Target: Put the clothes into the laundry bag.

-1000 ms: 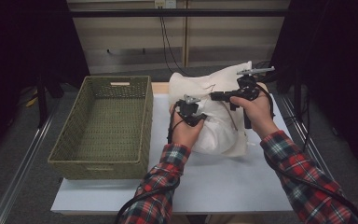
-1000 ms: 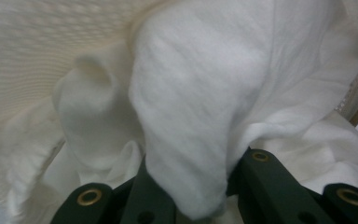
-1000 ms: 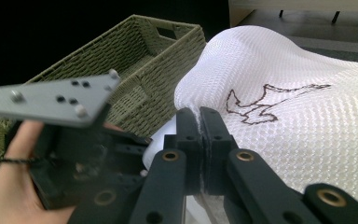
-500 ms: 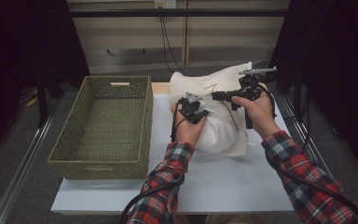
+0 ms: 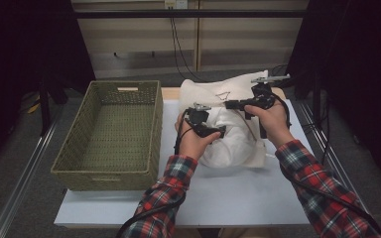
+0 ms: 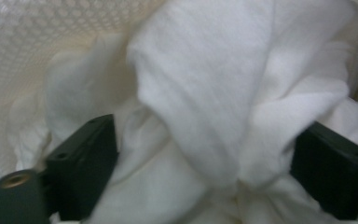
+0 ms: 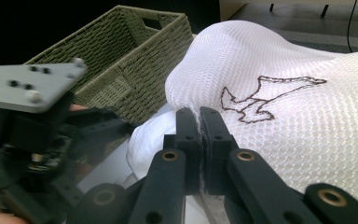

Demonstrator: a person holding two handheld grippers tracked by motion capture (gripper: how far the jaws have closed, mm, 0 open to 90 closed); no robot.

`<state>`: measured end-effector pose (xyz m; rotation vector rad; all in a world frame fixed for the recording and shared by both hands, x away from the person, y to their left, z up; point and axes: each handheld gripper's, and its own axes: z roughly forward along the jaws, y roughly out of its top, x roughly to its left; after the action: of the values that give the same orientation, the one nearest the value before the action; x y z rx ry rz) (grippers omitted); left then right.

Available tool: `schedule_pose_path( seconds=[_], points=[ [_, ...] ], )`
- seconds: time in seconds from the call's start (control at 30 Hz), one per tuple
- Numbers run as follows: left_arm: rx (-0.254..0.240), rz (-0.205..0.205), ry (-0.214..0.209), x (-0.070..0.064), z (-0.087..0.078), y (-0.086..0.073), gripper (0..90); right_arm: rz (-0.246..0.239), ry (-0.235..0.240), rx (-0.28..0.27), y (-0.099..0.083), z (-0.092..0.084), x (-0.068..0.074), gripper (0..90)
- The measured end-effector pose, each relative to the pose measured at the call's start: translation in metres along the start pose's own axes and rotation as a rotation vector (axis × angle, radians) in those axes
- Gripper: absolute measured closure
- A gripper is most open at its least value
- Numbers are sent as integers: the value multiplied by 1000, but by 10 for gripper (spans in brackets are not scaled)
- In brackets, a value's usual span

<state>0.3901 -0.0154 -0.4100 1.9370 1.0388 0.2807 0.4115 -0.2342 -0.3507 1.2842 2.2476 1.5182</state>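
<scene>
High view first: the person leans in from the bottom in plaid sleeves, one set of tongs in each hand, both over a white mesh bag [image 5: 230,94] at the far right of the counter [image 5: 228,193]. White cloth [image 5: 228,146] bulges out of the bag's near side and rests on the counter. A green wicker basket [image 5: 111,131] sits just left of it all, hanging a bit off the counter's left edge.

Left tongs [image 5: 217,132] are down by the cloth, at the bag's mouth. In the left gripper view the two black jaws stand wide apart with a fat fold of cloth [image 6: 205,107] between them; they've just been opening, and the pads don't seem to be pressing on it anymore. Mesh [image 6: 28,60] shows at the upper left there.

Right tongs [image 5: 230,104] are higher up, pointing left across the top of the bag. In the right gripper view the jaws are squeezed together with a thin bit of the bag's mesh edge pinched between the pads [image 7: 199,140], right beside the brown stitched outline on the bag [image 7: 307,121]. The left tongs' grey plate [image 7: 30,86] and the basket [image 7: 121,65] show off to the left there.
</scene>
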Motion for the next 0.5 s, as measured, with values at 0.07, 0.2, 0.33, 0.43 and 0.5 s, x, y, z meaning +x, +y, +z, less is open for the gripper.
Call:
schedule_pose_path(
  seconds=[0.07,0.2,0.33,0.43,0.5],
  points=[
    [27,12,20,-1,-6,-3,76,7,-2,-6,-2,1,-1,880],
    [112,42,22,-1,-14,-13,50,6,-4,4,-4,3,-3,879],
    [155,25,6,0,-10,-29,73,2,0,5,-4,5,-2,879],
    [178,2,-41,0,1,-41,153,8,5,14,-5,7,-3,879],
    [190,-4,-68,1,9,-48,192,8,4,16,-5,7,-2,879]
  ],
)
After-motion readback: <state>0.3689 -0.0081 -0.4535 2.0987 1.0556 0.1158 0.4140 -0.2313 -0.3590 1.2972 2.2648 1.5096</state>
